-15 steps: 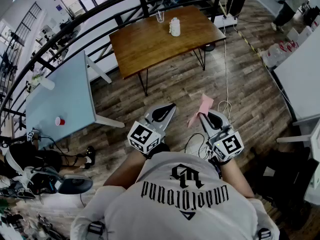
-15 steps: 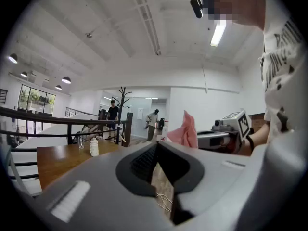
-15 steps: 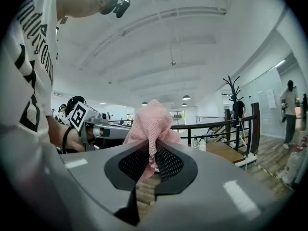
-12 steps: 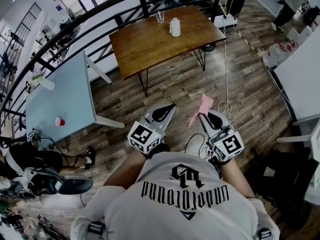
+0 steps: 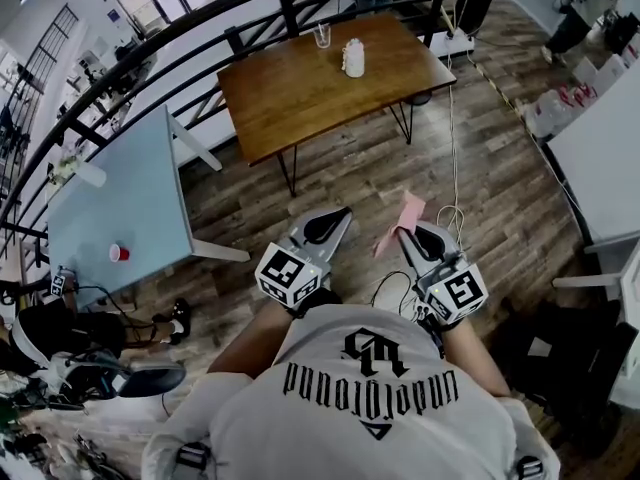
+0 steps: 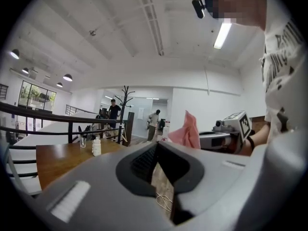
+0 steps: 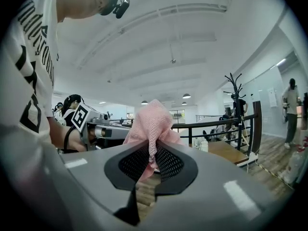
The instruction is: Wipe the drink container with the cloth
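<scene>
Plank floor (image 5: 350, 183), pink mesh cloth (image 5: 405, 215)

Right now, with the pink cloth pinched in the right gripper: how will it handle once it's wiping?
Likely floppy: the pink cloth bunches and folds above the right gripper, which is shut on it. Its surface looks like a knitted mesh, so it is probably light and grippy rather than slick. The loose end may flop over on contact.

Wooden table (image 5: 300, 98) carries bottle (image 5: 352, 58) and, seemingly, glass (image 5: 322, 35).
</scene>
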{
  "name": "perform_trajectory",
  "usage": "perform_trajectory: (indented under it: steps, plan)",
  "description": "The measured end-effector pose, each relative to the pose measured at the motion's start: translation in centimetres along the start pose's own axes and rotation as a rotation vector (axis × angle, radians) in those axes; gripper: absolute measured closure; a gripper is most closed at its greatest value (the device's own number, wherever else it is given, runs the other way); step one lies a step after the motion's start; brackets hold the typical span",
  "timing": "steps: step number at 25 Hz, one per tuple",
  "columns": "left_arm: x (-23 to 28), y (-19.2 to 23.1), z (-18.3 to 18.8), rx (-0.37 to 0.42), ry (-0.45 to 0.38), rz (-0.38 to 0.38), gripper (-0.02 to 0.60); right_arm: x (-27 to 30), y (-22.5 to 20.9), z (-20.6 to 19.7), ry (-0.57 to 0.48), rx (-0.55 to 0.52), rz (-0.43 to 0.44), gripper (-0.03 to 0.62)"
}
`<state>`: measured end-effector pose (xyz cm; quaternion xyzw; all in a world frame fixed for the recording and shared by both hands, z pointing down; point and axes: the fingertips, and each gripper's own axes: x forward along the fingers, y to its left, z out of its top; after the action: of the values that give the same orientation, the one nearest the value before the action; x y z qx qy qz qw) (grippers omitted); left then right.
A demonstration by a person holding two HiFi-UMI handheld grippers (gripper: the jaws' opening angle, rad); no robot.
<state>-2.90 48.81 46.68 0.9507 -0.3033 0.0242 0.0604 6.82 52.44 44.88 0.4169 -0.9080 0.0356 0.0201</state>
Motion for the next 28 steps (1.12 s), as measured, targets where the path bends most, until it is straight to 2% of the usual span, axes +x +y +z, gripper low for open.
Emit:
perform_trajectory:
  steps: [6, 14, 19, 22, 28]
  plan:
    - [0.0, 5.5, 0.0, -0.004, -0.002, -0.02, 0.532, 5.5, -0.7, 0.0, 0.01, -0.001, -0.026, 0.557]
    - [-1.3, 13.6, 2.5, -0.004, 0.011, -0.075, 0.532, 14.7, 0.0, 2.5, 0.016, 0.008, -0.059, 0.557]
    - [-1.9, 17.8, 1.7, -0.016, 0.019, -0.091, 0.532, 18.7, 0.3, 1.7, 0.022, 0.018, -0.084, 0.557]
    - [-1.8, 19.3, 1.2, -0.032, 0.023, -0.094, 0.532, 20.0, 0.1, 1.4, 0.035, 0.016, -0.089, 0.557]
    - [0.4, 21.4, 1.3, -0.036, 0.031, -0.089, 0.532, 21.9, -3.0, 1.5, 0.036, 0.028, -0.095, 0.557]
